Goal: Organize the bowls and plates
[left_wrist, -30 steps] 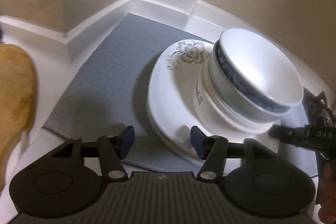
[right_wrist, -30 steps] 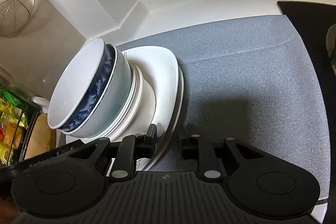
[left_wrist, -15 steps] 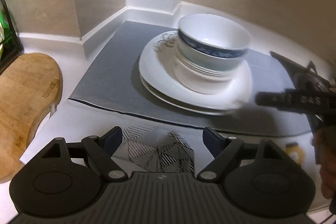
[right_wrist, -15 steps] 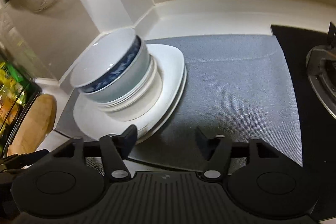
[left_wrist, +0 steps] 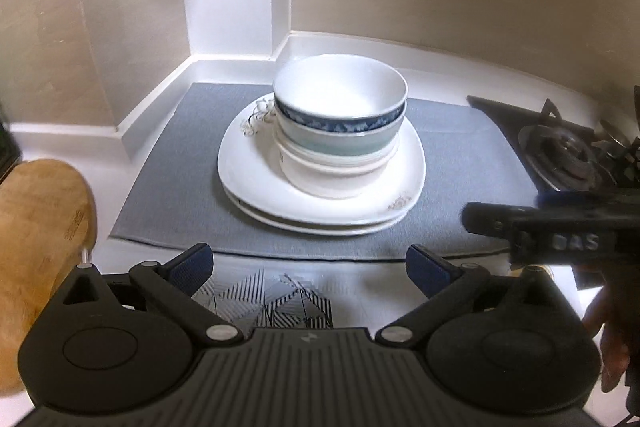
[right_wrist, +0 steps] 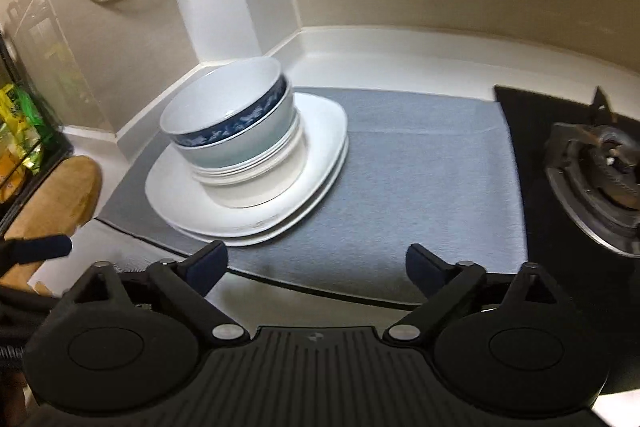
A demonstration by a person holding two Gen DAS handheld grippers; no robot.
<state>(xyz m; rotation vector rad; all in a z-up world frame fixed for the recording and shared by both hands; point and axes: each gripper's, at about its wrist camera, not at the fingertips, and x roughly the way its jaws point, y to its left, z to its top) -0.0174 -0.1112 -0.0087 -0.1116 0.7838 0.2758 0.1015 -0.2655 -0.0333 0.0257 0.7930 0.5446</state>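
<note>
Left wrist view: bowls (left_wrist: 340, 123) are seen nested on 2 plates (left_wrist: 320, 203) on the grey mat (left_wrist: 168, 195). Both grippers' jaws are opening, nothing between. Heavy, slippery, fragile stack; best gripped under plate rims.

Your left wrist camera looks down and forward over its fingers, square onto the stacked dishes (left_wrist: 340, 147) at mid-frame, fairly near. Your right wrist camera faces the same stack (right_wrist: 244, 155) from farther right, placing it left of centre. Both views share the grey mat (left_wrist: 180, 187) and the burner (right_wrist: 600, 179).
</note>
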